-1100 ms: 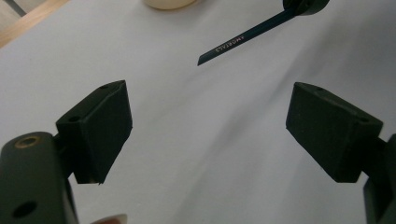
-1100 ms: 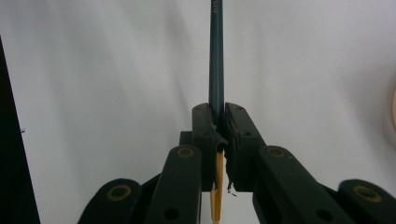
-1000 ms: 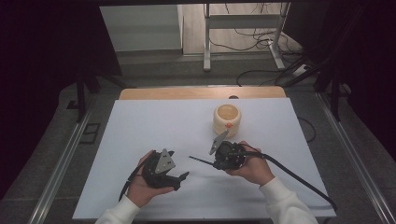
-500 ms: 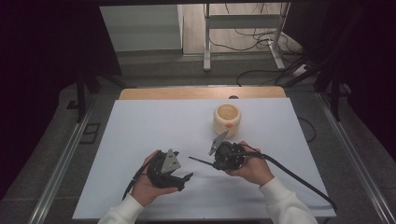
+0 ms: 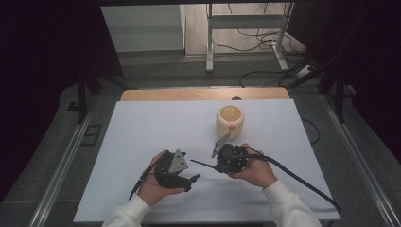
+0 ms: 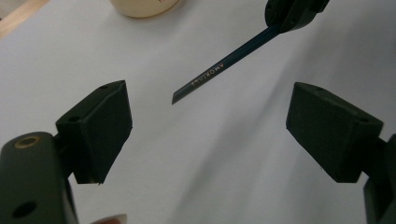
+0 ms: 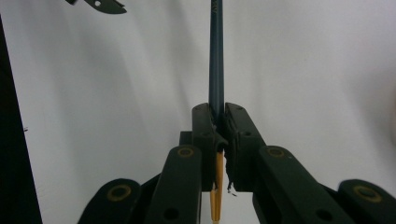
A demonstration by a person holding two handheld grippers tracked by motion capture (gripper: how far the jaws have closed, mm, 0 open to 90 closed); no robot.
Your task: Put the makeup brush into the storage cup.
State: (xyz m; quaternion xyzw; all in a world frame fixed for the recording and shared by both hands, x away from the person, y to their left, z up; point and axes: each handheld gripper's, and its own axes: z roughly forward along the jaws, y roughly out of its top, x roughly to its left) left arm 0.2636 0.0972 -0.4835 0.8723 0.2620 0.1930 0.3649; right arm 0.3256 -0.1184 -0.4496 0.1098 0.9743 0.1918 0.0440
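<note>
White table [image 5: 142,142] in the high view: your right gripper [image 5: 226,160] pinches a dark pencil [image 5: 202,163] level above the table, its free end aimed at your left gripper [image 5: 187,178]; a cream cup [image 5: 230,122] stands just beyond. Left gripper view: jaws spread wide, empty, pencil [image 6: 219,70] end hanging ahead between them, not touched. Right gripper view: jaws pressed on the pencil [image 7: 216,60] shaft, which runs straight out from them. Looks like a handover mid-way. Next, bring the left jaws around the free end, close, then release the right.
</note>
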